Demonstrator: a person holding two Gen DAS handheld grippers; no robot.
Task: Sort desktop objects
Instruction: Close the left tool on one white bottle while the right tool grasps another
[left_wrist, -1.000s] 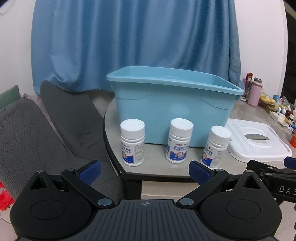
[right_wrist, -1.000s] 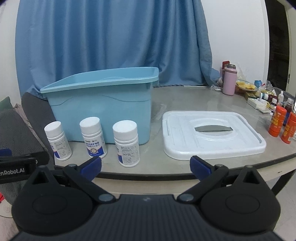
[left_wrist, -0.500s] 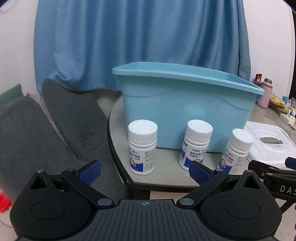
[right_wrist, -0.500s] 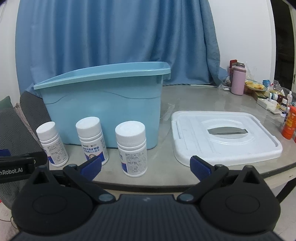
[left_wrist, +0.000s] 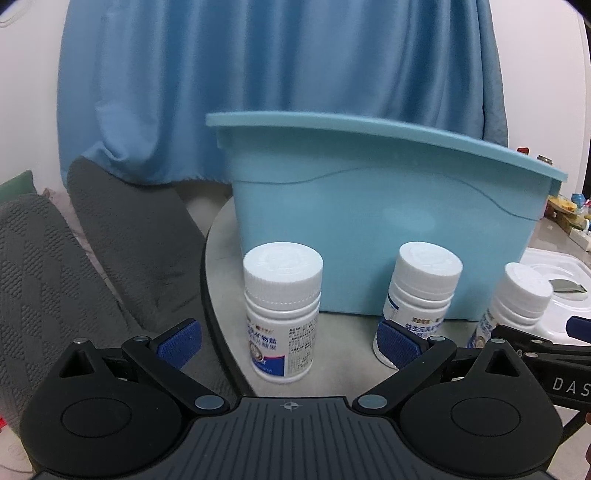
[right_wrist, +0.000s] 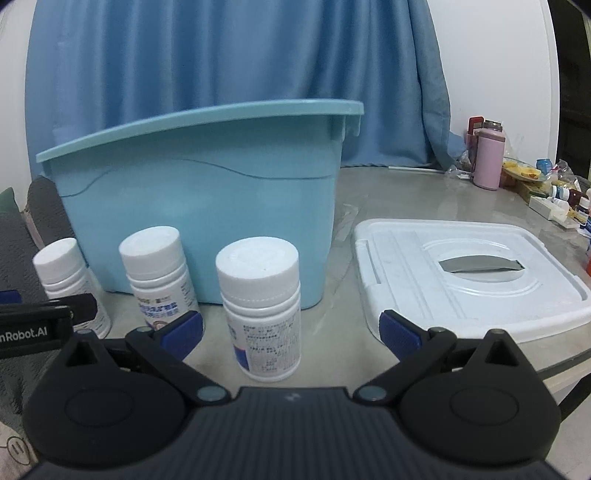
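Three white pill bottles stand in a row before a light blue bin (left_wrist: 373, 236) on the grey table. In the left wrist view the left bottle (left_wrist: 282, 310) stands between the open jaws of my left gripper (left_wrist: 288, 339), with the middle bottle (left_wrist: 421, 291) and right bottle (left_wrist: 517, 299) to its right. In the right wrist view the right bottle (right_wrist: 260, 306) stands between the open jaws of my right gripper (right_wrist: 291, 332); the middle bottle (right_wrist: 157, 273), left bottle (right_wrist: 66, 280) and bin (right_wrist: 207, 206) are also seen. Neither gripper touches a bottle.
The bin's white lid (right_wrist: 469, 273) lies flat on the table right of the bin. A pink flask (right_wrist: 488, 158) and small clutter stand at the far right. A grey-covered chair (left_wrist: 74, 266) is left of the table edge (left_wrist: 207, 295). A blue curtain hangs behind.
Both grippers have moved forward and lower toward the bottles, which now look larger. The left bottle and the right bottle now sit between the open jaws.
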